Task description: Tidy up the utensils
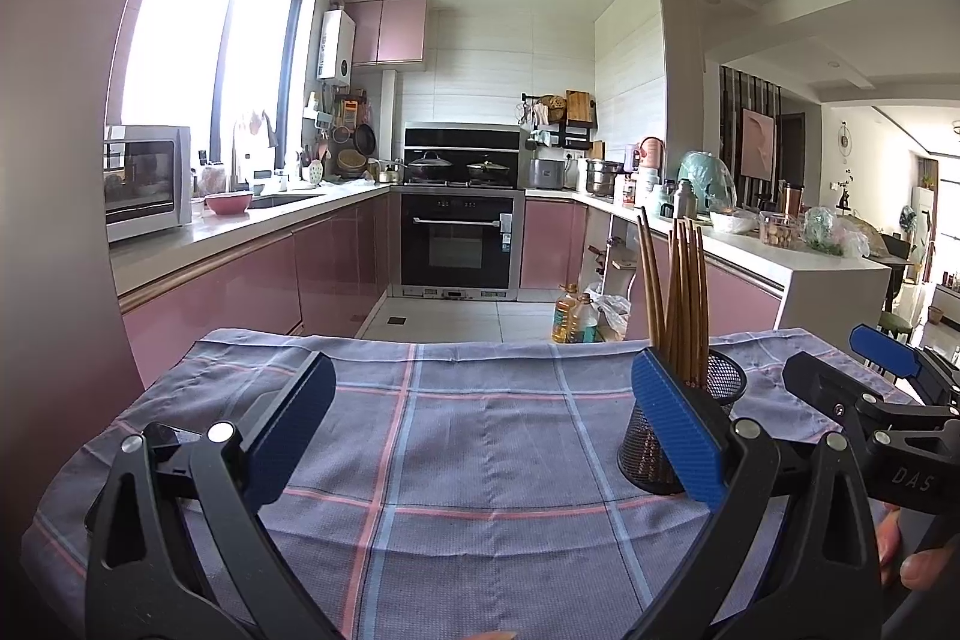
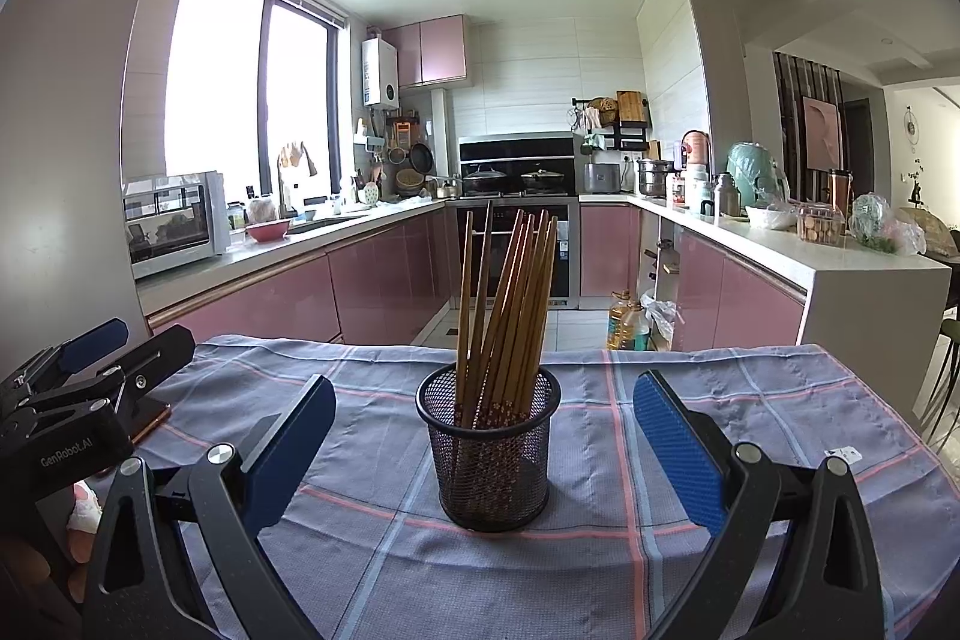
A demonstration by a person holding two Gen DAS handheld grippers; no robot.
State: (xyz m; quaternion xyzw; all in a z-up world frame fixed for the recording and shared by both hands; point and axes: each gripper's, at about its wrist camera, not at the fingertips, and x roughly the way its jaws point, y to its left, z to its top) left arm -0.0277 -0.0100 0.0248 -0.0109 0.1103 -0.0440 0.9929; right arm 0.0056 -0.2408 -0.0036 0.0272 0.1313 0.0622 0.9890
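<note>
Right wrist view: left gripper [image 2: 96, 358] at far left, jaws apart, empty. Mesh cup [image 2: 489, 451] holding chopsticks [image 2: 504, 310] stands upright on checked cloth [image 2: 690, 550], centred between the wide-spread right gripper [image 2: 483, 451] fingers, touching neither.

oven [image 2: 516, 250] centre back, black | pink cabinets [image 2: 384, 274] either side of oven | window [image 2: 246, 94] left of oven, bright | floor [image 1: 444, 319] white tile

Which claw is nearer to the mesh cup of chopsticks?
Right. The right claw, open, faces the mesh cup head-on. The left claw, open, has the cup off by its right finger.
</note>
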